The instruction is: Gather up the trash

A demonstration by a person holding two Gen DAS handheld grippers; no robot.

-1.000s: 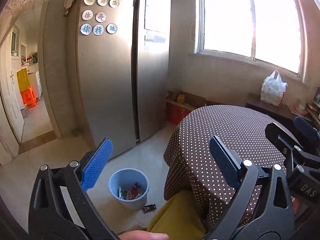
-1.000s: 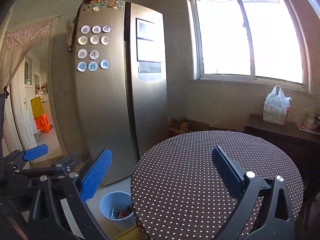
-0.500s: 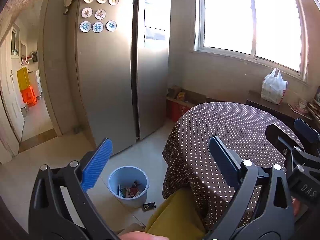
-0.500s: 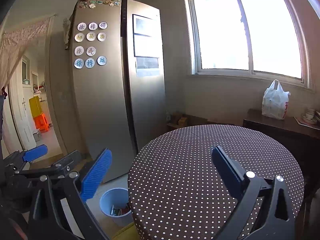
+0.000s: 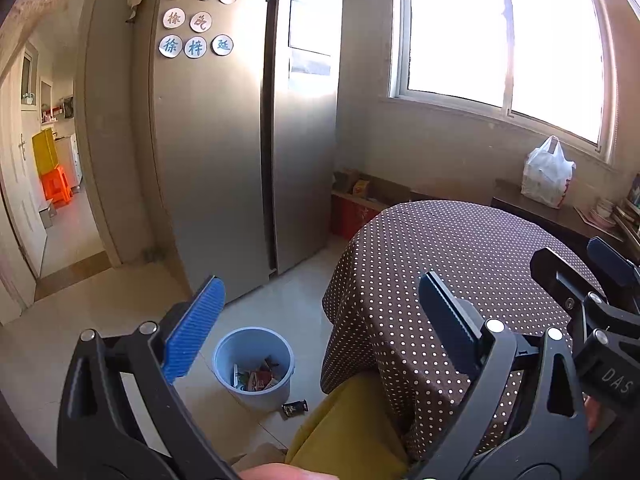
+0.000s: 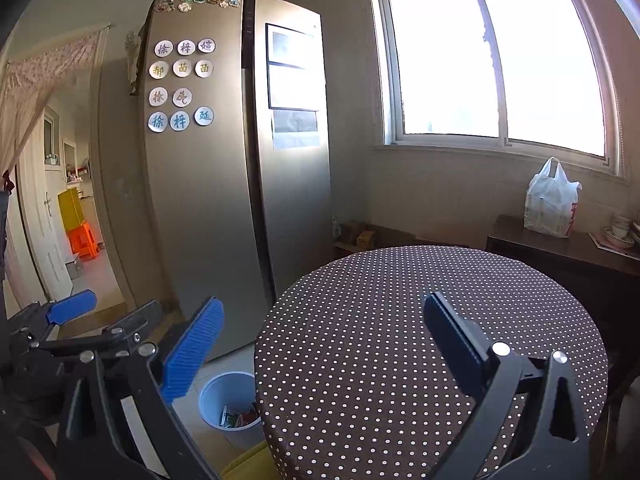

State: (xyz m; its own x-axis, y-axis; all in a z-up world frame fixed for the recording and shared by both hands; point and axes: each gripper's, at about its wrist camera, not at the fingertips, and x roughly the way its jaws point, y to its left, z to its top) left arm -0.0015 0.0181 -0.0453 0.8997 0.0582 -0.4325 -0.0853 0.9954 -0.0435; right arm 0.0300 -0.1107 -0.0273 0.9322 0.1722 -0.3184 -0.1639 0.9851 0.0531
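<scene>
Left gripper (image 5: pixel 320 312) and right gripper (image 6: pixel 324 336) both spread wide, empty, dark wrapper (image 5: pixel 295 407) on floor below, beside blue trash bin (image 5: pixel 253 362)

Beside the brushed-metal fridge (image 5: pixel 224 152), a smooth plastic bin (image 5: pixel 253 364) stands on glossy floor tiles (image 5: pixel 100 320) near the matt dotted tablecloth (image 6: pixel 400 340).

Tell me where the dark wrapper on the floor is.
In the left wrist view, the wrapper lies on the floor tiles just right of the blue bin, beside the draped tablecloth.
</scene>
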